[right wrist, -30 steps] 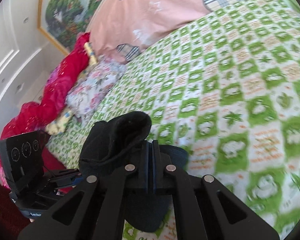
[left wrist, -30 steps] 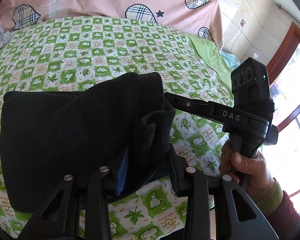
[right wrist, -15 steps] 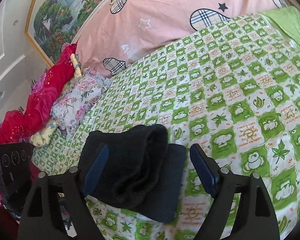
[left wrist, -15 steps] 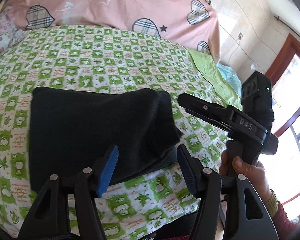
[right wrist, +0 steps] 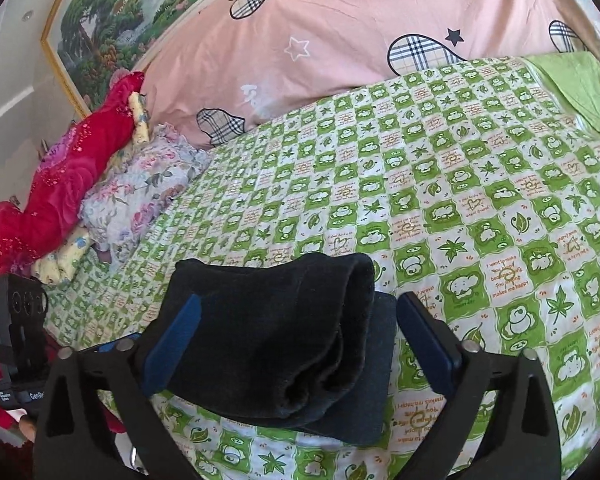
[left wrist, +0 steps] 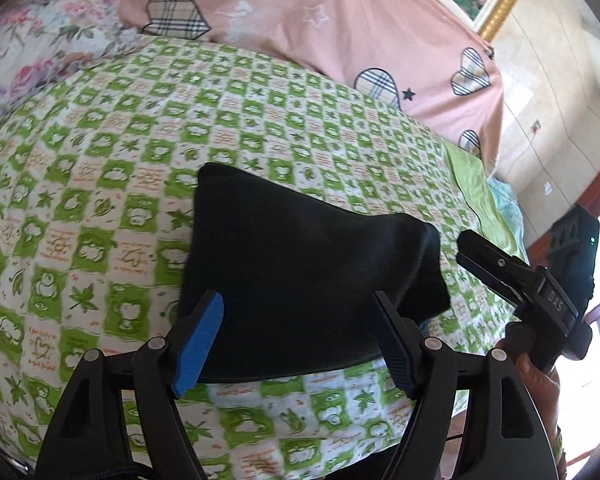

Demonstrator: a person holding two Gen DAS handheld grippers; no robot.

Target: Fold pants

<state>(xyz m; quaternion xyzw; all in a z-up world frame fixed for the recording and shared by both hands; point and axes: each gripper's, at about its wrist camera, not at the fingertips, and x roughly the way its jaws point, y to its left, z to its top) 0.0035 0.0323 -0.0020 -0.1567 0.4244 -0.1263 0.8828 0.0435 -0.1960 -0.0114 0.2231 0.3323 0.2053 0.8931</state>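
Lying folded into a compact bundle on the green-and-white checked bedsheet [left wrist: 260, 112], the black knit fabric pants [left wrist: 300, 264] sat just ahead of both grippers, touched by neither. The left gripper [left wrist: 300, 340] had its jaws spread wide, framing the bundle's near edge; the right gripper [right wrist: 300, 344] stood equally spread over the rolled, open end. The bundle's long axis ran crosswise to the left jaws, its thick layered end pointing toward the right gripper, which looked nearer.

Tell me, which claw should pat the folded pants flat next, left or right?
Probably the right claw. It is open, and in its view the pants bulge in thick rolled layers directly between its fingers. The left claw, also open, faces the smoother, flatter side on the green checked sheet.
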